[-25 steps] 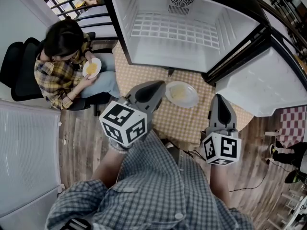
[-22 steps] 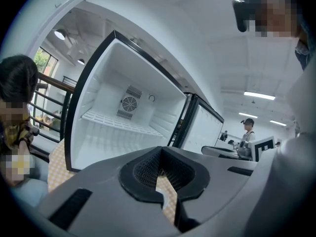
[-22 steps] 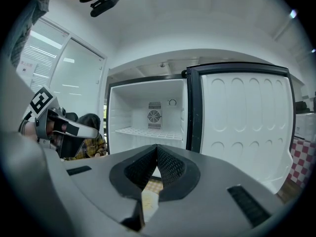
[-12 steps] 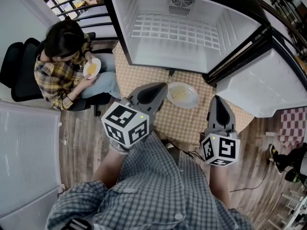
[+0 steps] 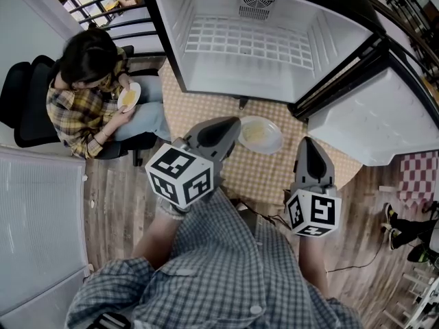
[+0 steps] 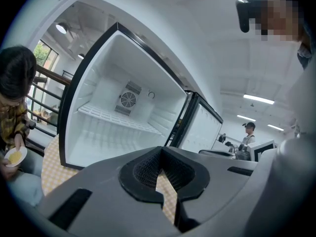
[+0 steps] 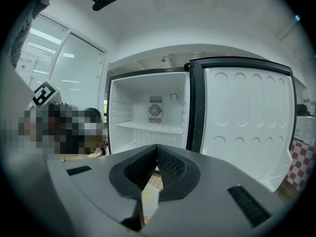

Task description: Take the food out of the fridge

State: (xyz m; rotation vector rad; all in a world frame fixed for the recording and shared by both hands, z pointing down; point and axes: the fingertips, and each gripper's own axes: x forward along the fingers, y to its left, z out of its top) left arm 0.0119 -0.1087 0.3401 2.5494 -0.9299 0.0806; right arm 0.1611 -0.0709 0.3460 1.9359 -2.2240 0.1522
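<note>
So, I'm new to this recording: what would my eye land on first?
The open fridge, white and bare but for a wire shelf, fills the top of the head view. Before it a plate of yellow food sits on the checked table; a seated person holds a bowl at left.

plate (image 5: 277, 140): left rim hidden behind left gripper (image 5: 232, 123) tip | food (image 5: 257, 132) on it: too pale and small to name | fridge (image 5: 254, 40): top cut off at far edge | fridge door (image 5: 374, 125): runs off right edge | seated person (image 5: 89, 88), bowl (image 5: 129, 96): contents too small to tell | table (image 5: 260, 177): near part hidden under the person's arms
</note>
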